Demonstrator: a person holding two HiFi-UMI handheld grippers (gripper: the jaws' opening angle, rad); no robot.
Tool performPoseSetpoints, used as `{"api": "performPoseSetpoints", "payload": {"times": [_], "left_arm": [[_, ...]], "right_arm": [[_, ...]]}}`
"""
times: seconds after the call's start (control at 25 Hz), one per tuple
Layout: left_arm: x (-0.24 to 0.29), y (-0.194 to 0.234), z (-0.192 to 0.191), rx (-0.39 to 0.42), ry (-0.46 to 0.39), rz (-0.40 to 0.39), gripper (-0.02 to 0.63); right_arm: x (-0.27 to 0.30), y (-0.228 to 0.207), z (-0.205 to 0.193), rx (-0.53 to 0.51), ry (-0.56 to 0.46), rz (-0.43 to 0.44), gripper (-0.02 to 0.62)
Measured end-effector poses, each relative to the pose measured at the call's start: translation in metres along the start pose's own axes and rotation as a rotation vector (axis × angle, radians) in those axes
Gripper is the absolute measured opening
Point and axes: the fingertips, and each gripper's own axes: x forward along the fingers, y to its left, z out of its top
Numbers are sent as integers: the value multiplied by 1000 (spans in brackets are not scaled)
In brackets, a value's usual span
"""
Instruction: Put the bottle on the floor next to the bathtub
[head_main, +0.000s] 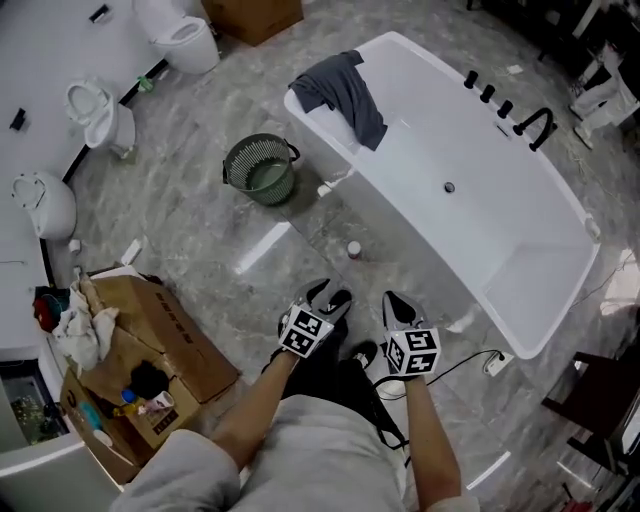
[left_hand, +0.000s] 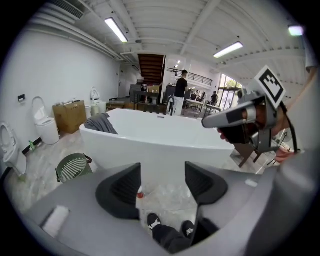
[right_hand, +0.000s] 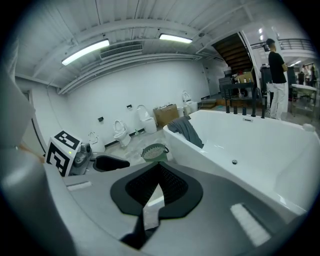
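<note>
A small clear bottle (head_main: 353, 249) with a red cap stands upright on the marble floor, close beside the white bathtub (head_main: 520, 230). My left gripper (head_main: 328, 293) hovers a little short of it, open and empty. In the left gripper view the bottle (left_hand: 140, 192) shows low down by the left jaw, in front of the bathtub (left_hand: 160, 145). My right gripper (head_main: 393, 300) is to the right, near the tub wall, shut on nothing. Its pads meet in the right gripper view (right_hand: 159, 167).
A green basket (head_main: 262, 168) stands on the floor left of the tub. A grey towel (head_main: 345, 92) hangs over the tub's end. An open cardboard box (head_main: 150, 350) sits at left, toilets (head_main: 100, 110) along the wall. A cable and socket (head_main: 497, 362) lie at right.
</note>
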Motion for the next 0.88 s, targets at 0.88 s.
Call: {"api": "performPoseSetpoints", "payload": {"times": [0.88], "left_arm": [[-80,-37,1,-59,-96,71,328]], "right_arm": [[-57,64,-42,-135,35,71,-2]]}}
